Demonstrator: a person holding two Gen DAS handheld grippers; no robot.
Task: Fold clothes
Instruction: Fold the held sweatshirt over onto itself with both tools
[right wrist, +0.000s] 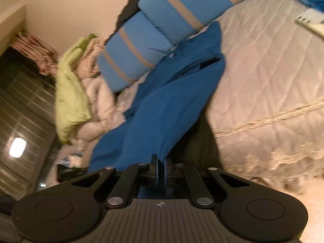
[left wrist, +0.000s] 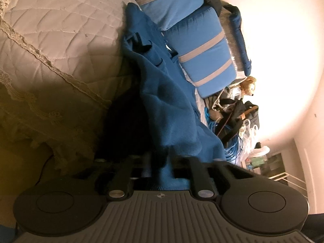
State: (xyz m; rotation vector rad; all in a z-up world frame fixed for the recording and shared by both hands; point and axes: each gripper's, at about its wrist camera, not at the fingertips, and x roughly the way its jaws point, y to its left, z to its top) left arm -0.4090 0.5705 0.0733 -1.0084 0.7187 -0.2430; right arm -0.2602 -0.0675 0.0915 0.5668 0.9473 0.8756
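Note:
A dark blue fleece garment (left wrist: 168, 101) lies stretched across the quilted bedspread (left wrist: 60, 30) toward the pillows. In the left wrist view its near edge runs down between the fingers of my left gripper (left wrist: 162, 162), whose jaws stand apart with the cloth bunched loosely in the gap. In the right wrist view the same garment (right wrist: 162, 111) rises from the bed to my right gripper (right wrist: 160, 168), which is shut on a thin edge of the cloth. The fingertips of the left gripper are dark and partly hidden by the fabric.
Two blue pillows with grey stripes (left wrist: 206, 60) (right wrist: 162, 20) lie just beyond the garment. Coiled blue cables, bags and a teddy bear (left wrist: 248, 85) clutter the far side. A green cloth on folded bedding (right wrist: 68, 93) sits beside the pillows. A flat white item (right wrist: 311, 20) lies on the bedspread (right wrist: 263, 70).

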